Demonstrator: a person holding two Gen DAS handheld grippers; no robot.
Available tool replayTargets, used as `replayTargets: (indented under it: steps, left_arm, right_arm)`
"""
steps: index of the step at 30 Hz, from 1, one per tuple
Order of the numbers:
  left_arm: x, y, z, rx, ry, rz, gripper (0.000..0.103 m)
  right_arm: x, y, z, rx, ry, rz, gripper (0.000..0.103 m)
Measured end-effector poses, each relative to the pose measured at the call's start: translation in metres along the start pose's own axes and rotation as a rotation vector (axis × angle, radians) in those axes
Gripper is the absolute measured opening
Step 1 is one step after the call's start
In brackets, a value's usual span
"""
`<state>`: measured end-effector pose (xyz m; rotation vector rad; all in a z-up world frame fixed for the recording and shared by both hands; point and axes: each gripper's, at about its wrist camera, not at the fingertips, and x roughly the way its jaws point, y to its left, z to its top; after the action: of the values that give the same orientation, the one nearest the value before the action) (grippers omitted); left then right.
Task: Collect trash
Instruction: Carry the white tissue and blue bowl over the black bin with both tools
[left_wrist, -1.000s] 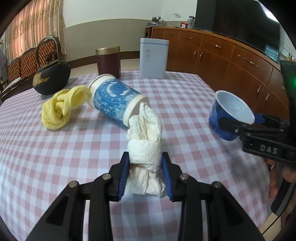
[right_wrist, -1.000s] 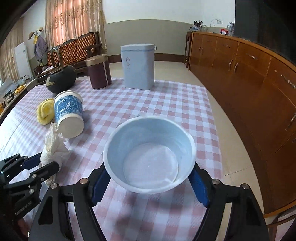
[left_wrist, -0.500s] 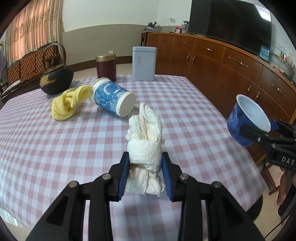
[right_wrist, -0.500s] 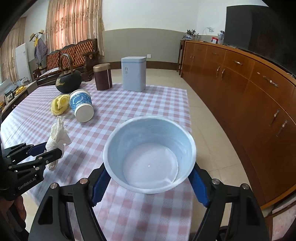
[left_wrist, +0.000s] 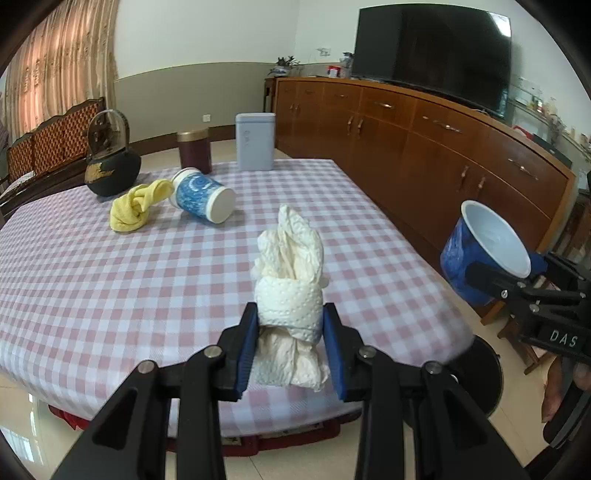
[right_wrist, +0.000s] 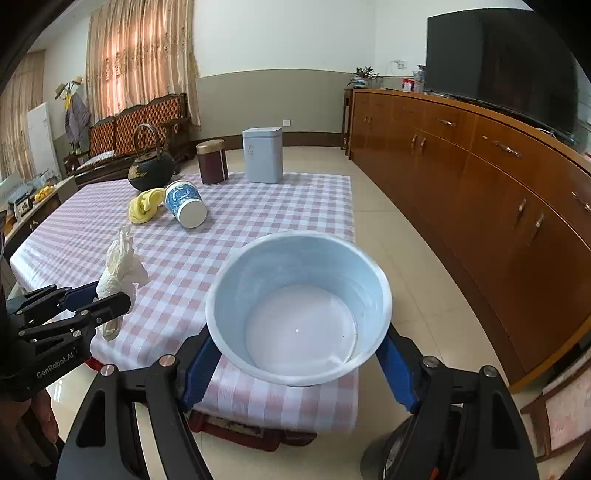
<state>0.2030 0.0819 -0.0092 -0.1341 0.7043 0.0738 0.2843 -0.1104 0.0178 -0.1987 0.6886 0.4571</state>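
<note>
My left gripper (left_wrist: 290, 345) is shut on a crumpled white paper towel (left_wrist: 290, 280), held upright above the near edge of the checked table (left_wrist: 110, 280). In the right wrist view the same paper towel (right_wrist: 120, 266) shows at the left, pinched in the left gripper (right_wrist: 99, 301). My right gripper (right_wrist: 297, 356) is shut on a blue paper cup (right_wrist: 299, 306), open mouth toward the camera, its inside white and bare. That blue cup (left_wrist: 484, 254) hangs past the table's right edge in the left wrist view. A second blue cup (left_wrist: 203, 199) lies on its side on the table beside a yellow cloth (left_wrist: 138, 205).
At the table's far end stand a black kettle (left_wrist: 110, 166), a maroon tin (left_wrist: 194, 151) and a pale blue tin (left_wrist: 255, 146). A long wooden sideboard (right_wrist: 480, 177) with a dark television runs along the right wall. Tiled floor lies between it and the table.
Both grippers have drawn back from the table and risen a little, keeping the paper towel and the cup. The table now looks farther off, with its near edge and the floor in view.
</note>
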Motion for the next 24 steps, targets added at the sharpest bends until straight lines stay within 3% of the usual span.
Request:
replayTargets:
  steps: [10,24]
  left_arm:
    - [-0.022,-0.041,-0.01,0.073,-0.011,-0.043,0.036]
    - [-0.022,-0.122,-0.021,0.2,-0.001,-0.164,0.036]
  right_arm:
    - [-0.037,-0.027,-0.031,0.071,-0.009,-0.026,0.079]
    - [-0.082,-0.095,-0.078,0.173,0.0,-0.137,0.079]
